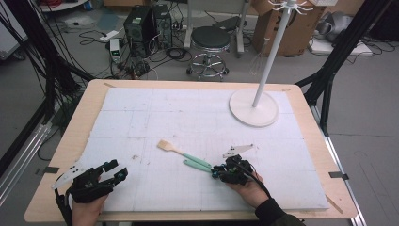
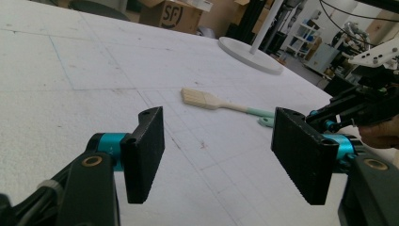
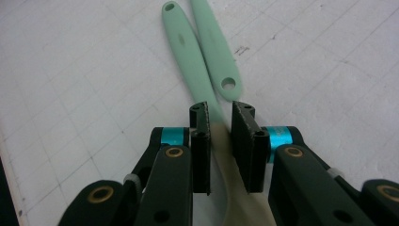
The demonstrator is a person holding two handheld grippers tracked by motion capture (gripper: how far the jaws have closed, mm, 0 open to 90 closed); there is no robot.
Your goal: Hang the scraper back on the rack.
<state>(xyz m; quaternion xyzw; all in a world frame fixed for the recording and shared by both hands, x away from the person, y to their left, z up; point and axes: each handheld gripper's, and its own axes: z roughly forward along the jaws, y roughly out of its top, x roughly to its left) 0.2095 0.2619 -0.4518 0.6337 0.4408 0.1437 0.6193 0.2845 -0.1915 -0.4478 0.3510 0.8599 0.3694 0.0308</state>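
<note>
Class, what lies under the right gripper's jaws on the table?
A mint-handled utensil runs between the jaws of the right gripper, turning beige there. A second mint handle lies beside it. The utensil's working end is covered by the gripper, so its kind stays unknown.

My left gripper [image 1: 114, 170] was black, with teal collars behind flat, ribbed black pads [image 2: 146, 153] and brass pivot pins. My right gripper [image 1: 217, 172] matched it, trailing a black cable [image 1: 258, 179]. Each carried a grey three-cornered plate [image 1: 237, 150]. I wore a dark sleeve [image 1: 275, 214].
</note>
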